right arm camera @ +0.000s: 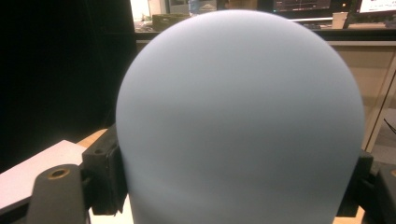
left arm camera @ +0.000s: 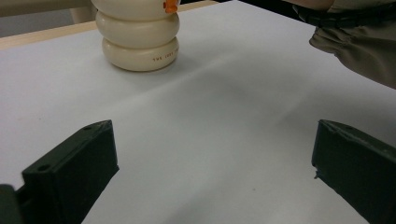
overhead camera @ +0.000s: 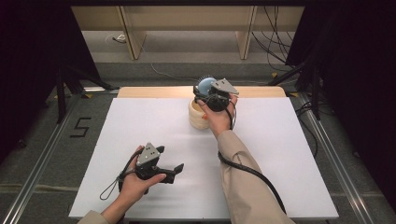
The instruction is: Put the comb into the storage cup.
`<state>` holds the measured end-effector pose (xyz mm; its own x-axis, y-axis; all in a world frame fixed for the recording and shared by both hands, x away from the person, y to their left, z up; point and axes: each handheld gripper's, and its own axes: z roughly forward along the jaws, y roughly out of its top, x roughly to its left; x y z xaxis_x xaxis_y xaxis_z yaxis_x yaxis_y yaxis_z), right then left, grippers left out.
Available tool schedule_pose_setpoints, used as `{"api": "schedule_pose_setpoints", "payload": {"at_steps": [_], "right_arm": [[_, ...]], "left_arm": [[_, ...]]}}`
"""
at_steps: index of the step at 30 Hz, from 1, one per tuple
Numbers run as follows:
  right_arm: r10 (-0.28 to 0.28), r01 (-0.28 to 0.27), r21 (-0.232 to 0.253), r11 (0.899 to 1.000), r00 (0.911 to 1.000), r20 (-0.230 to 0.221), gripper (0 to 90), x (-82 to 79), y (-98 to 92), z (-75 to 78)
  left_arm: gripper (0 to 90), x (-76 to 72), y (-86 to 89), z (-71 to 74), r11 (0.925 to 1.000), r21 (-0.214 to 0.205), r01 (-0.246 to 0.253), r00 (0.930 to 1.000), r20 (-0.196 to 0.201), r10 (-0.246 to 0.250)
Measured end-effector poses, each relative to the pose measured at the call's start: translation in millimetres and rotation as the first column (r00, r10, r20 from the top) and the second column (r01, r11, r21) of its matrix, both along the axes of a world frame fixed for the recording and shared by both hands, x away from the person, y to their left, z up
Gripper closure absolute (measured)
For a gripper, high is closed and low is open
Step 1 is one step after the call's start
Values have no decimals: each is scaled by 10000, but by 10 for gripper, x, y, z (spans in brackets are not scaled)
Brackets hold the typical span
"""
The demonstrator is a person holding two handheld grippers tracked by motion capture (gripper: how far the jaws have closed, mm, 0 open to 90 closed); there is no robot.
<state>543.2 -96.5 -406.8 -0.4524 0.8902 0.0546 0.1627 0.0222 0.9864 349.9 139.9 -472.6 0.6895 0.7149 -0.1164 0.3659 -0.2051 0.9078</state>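
A cream ribbed body (overhead camera: pixel 196 117) made of stacked rounded rings stands upright at the back middle of the white table (overhead camera: pixel 140 135). In the left gripper view the cream body (left arm camera: pixel 140 44) carries a small orange piece (left arm camera: pixel 171 5). A pale blue dome (overhead camera: pixel 205 85) sits over its top, and my right gripper (overhead camera: pixel 209 91) is shut on that dome. The dome (right arm camera: pixel 238 116) is pressed between the two black jaws in the right gripper view. My left gripper (overhead camera: pixel 171 157) rests low near the front left, open, with bare table between its jaws (left arm camera: pixel 215 163).
A wooden strip (overhead camera: pixel 154 91) runs along the table's far edge. Beyond it stand light wooden shelf legs (overhead camera: pixel 133 42), and cables (overhead camera: pixel 275 46) lie on the floor. My right arm's beige sleeve (overhead camera: pixel 243 186) crosses the table's front right. Metal rails flank the table.
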Motion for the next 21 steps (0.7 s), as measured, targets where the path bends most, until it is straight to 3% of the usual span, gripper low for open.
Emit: {"api": "schedule_pose_setpoints", "payload": {"at_steps": [21], "right_arm": [[96, -94, -87, 9999, 9998, 194, 181, -107, -13, -10]], "left_arm": [[0, 3, 3, -2, 10000, -26, -1, 10000, -17, 1]]}}
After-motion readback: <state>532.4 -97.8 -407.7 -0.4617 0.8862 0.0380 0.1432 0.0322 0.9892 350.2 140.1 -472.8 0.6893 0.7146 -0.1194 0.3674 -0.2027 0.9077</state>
